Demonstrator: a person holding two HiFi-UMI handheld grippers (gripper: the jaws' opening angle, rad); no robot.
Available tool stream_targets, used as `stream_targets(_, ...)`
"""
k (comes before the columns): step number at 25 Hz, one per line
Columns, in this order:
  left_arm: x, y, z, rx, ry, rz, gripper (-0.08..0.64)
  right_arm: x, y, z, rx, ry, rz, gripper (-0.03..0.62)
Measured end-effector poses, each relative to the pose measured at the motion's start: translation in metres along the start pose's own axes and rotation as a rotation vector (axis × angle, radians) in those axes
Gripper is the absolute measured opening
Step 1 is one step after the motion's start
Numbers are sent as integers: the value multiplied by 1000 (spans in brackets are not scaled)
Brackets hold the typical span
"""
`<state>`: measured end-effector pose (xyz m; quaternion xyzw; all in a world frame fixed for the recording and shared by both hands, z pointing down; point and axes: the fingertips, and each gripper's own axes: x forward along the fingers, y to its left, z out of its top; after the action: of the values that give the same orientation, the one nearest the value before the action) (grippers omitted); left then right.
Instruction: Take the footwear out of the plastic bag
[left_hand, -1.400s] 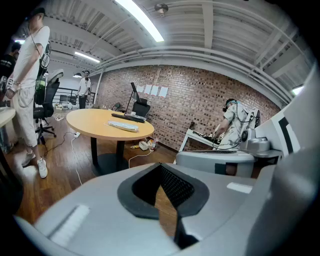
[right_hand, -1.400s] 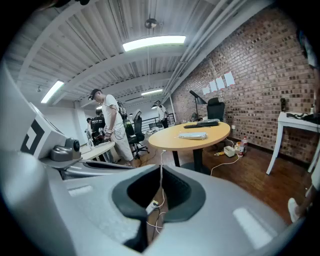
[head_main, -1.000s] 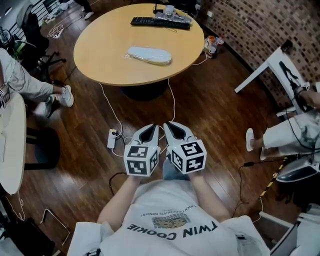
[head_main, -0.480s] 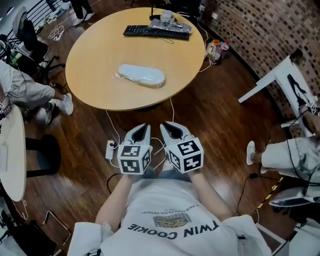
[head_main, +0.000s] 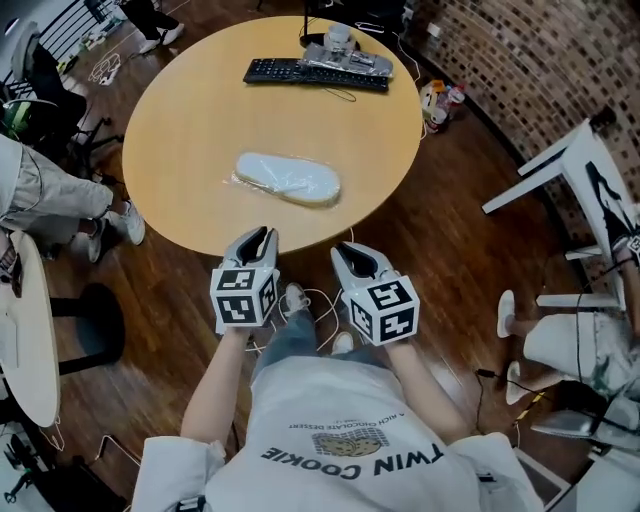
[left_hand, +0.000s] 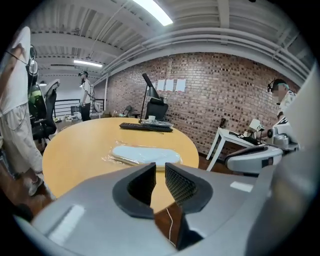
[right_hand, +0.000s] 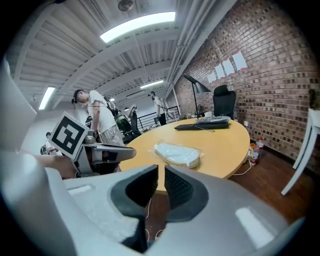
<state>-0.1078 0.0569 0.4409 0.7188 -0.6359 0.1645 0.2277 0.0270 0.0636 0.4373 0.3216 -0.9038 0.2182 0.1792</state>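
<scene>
My left gripper (head_main: 255, 238) and right gripper (head_main: 352, 256) have just been opening: each is a crack apart, with nothing between. The plastic bag (head_main: 238, 181) holding the pale footwear (head_main: 290, 176) lies ahead of my fingers on the table (head_main: 190, 110). It looks light and soft, with slippery film, so I'd pinch a loose edge. The keyboard (head_main: 315, 73) sits well beyond, and nothing blocks me.

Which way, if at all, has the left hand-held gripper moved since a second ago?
Yes. The left hand-held gripper has come forward to the round table's near edge. Its jaws have just been opening, with nothing between them.
</scene>
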Motion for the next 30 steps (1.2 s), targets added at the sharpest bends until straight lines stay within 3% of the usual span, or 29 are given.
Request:
stream_targets(10,88,123,21,78,134,22,114,86,-44,34,57,47,-96,31)
stream_targets(15,123,161,17,132,197,23,57,107,-67,35,148,60,-151,31)
stream_targets(23,156,181,8,188,272,-44,21,116,-95,31,263,62,-233,31)
stream_targets(30,167,182,-8,206,344,-53,21,114,-115,16,389,71,-195,76)
